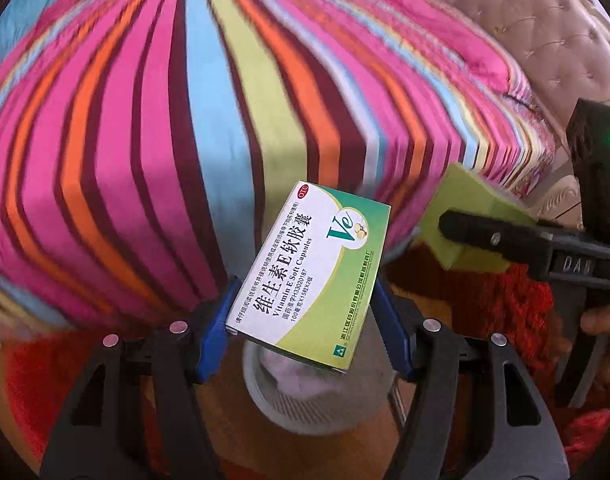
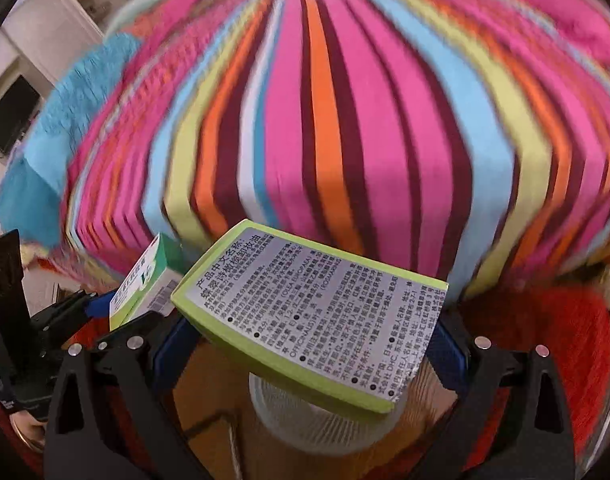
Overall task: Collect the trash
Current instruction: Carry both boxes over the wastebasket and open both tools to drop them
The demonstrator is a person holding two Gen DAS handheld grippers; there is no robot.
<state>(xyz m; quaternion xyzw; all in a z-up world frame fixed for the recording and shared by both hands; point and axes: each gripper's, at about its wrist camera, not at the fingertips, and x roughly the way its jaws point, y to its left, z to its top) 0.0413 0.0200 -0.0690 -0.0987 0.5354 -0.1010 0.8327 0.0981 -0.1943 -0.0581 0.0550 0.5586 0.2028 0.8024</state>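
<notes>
Left wrist view: the left gripper [image 1: 301, 320] pinches a white-and-green medicine box [image 1: 309, 276] at lower centre, directly above a white mesh bin [image 1: 305, 400]. At right, the right gripper [image 1: 445, 224] clamps a lime-green box [image 1: 461, 196]. A striped bedspread [image 1: 185, 120] fills the upper frame.

Right wrist view: the medicine box [image 2: 141, 288] sits at lower left; the lime-green box [image 2: 317, 312], label up, is at centre, pinched over the bin [image 2: 313, 420].

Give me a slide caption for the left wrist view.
Left gripper holds a vitamin E box above a white bin.
</notes>
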